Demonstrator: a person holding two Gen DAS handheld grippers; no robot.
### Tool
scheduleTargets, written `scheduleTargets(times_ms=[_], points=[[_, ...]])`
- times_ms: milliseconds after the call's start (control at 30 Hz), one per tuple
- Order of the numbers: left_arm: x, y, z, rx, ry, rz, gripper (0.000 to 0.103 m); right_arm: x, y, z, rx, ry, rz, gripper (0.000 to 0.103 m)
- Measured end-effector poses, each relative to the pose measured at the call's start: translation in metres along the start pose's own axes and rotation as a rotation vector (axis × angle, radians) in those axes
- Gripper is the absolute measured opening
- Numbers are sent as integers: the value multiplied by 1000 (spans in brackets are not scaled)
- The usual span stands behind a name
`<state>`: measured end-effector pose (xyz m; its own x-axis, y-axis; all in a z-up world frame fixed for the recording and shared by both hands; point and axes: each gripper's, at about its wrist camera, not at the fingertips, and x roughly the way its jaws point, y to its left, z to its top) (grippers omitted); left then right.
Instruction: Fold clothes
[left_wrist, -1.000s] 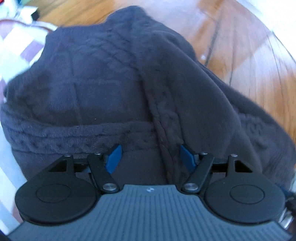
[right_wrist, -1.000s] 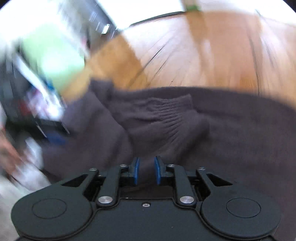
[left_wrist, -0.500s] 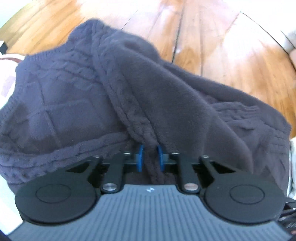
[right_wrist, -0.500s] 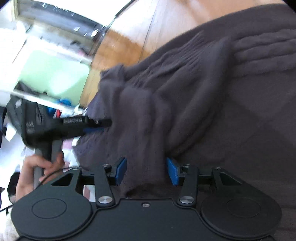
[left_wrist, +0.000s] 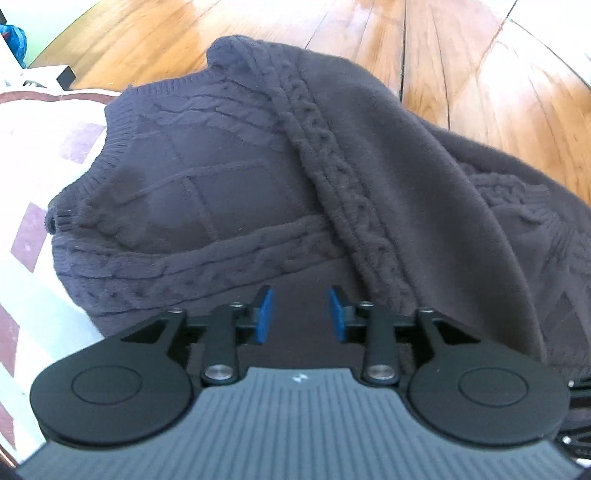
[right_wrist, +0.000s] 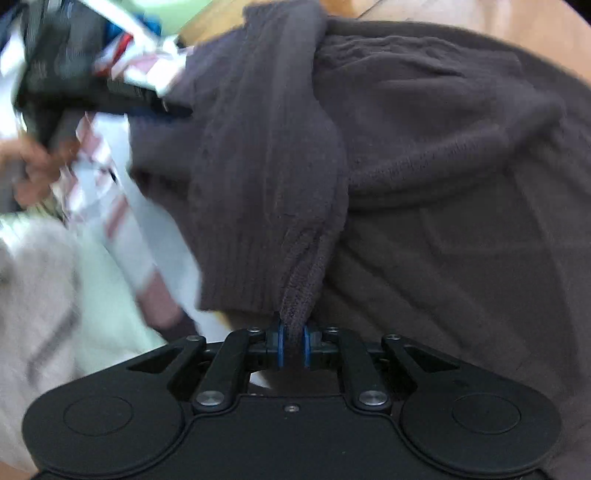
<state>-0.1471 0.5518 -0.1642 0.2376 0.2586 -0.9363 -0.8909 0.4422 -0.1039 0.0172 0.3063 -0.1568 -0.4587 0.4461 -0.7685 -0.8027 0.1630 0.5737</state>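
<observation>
A dark purple-grey cable-knit sweater (left_wrist: 229, 177) lies partly folded, half on a patterned cloth and half on the wood floor. My left gripper (left_wrist: 301, 314) is open just above its near edge, with nothing between the blue pads. In the right wrist view the same sweater (right_wrist: 443, 147) fills the frame. My right gripper (right_wrist: 292, 345) is shut on a ribbed sleeve cuff (right_wrist: 258, 221) and holds it raised over the sweater's body. The left gripper's body (right_wrist: 74, 74) shows blurred at the upper left there.
A white cloth with maroon squares (left_wrist: 33, 184) lies under the sweater's left side. Wood floor (left_wrist: 480, 74) runs behind and to the right. A pale knit garment (right_wrist: 37, 295) lies at the lower left of the right wrist view.
My left gripper was shut on a sweater fold half a second ago and is now open. My right gripper was open and is now shut on the sleeve cuff, lifting it.
</observation>
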Motion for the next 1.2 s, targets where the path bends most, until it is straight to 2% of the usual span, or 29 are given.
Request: scheduleTargets(times_ms=[67,133,267,333,367,400,467,500,567,600,700,800,900,933,967,1033,1100,1167,1200], points=[[-4,-3,3,17,-34,-36,44,-20,8,2,-7,-97,105,13],[-5,-10,6,53,-64,-23,51,-31,13,5,-45,-125,110,12],[13,-19,8,102,-24,57,53,-6,21,4,-191,49,-227,13],[24,-21,7,113,12,85,53,-6,29,10,-192,52,-175,17],[27,-24,5,129,25,115,53,-2,33,12,-206,87,-172,18],[30,-27,3,148,37,146,53,7,38,15,-239,141,-234,22],[32,-30,-1,191,42,209,57,17,43,19,-312,187,-447,28],[32,-28,-2,198,39,222,58,12,42,23,-297,159,-413,31],[25,-20,-2,183,17,207,58,-2,39,33,-248,86,-300,31],[21,-13,-1,161,3,194,58,-8,37,37,-224,50,-243,35],[2,14,4,78,-61,198,62,-25,21,52,-88,-55,-83,58],[-16,60,11,-69,-96,239,68,-22,-2,54,89,-123,57,65],[-23,111,10,-253,-96,192,68,-11,-25,50,261,-142,159,69],[-23,126,8,-308,-94,176,68,-8,-32,47,315,-144,182,68],[-20,140,5,-354,-92,168,68,-14,-33,42,334,-170,150,63],[-13,163,0,-467,-86,158,68,-25,-18,40,269,-223,15,22],[-5,180,-8,-585,-88,178,68,-36,-3,39,197,-275,-124,20],[-4,186,-12,-612,-136,170,68,-50,4,37,172,-318,-94,19],[-5,185,-14,-610,-145,189,68,-57,8,35,161,-338,-74,18]])
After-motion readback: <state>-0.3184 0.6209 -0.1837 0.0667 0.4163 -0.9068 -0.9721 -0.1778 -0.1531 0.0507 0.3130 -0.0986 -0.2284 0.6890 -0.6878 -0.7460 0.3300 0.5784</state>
